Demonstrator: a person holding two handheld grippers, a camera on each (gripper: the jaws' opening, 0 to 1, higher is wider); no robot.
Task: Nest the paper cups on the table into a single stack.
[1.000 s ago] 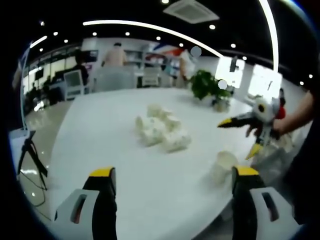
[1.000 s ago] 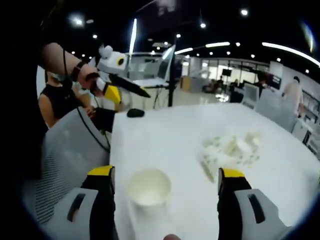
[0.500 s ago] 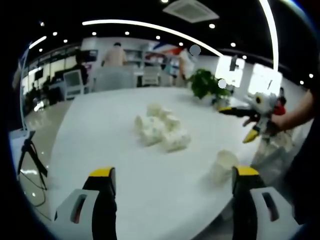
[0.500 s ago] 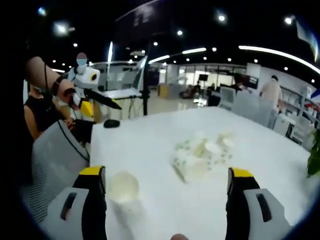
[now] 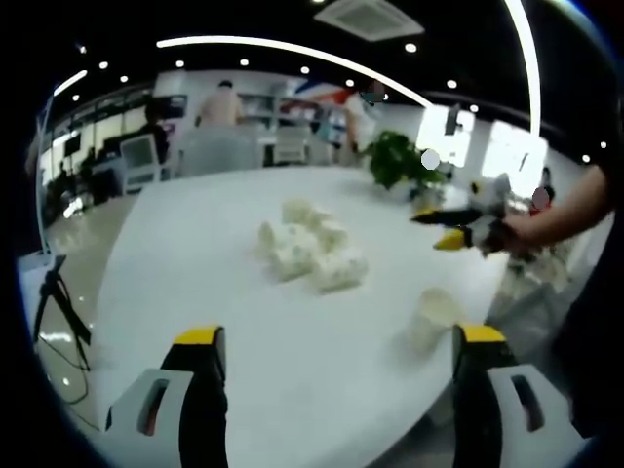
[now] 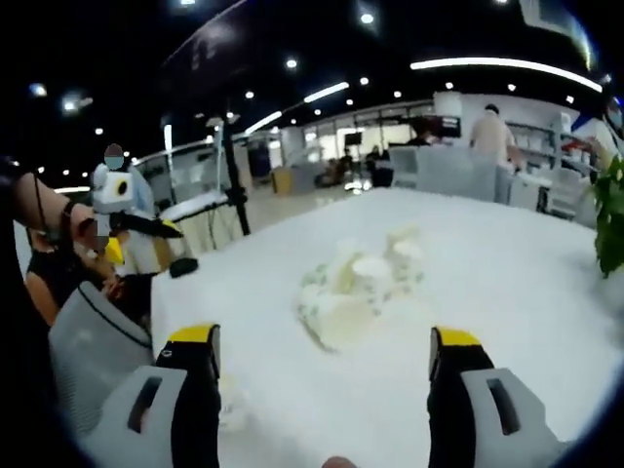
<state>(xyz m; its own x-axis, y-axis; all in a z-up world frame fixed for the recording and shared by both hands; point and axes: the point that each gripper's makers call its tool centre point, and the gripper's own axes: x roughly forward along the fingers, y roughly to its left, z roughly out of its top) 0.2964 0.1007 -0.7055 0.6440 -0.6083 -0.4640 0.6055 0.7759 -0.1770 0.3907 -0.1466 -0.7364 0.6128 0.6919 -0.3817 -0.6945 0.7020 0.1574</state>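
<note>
Mostly tipped, white paper cups [image 5: 310,252] lie clustered on the table [image 5: 195,283]; both claws spread, holding nothing

no legible text, labels or signs

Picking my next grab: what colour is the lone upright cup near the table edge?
White; the lone cup shows best in the left gripper view.

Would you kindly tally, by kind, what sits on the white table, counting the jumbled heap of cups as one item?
upright white paper cup standing alone: 1
heap of tumbled white paper cups: 1 (the cups in it are too blurred to count)
green potted plant, at the far edge: 1
Total: 3
</note>
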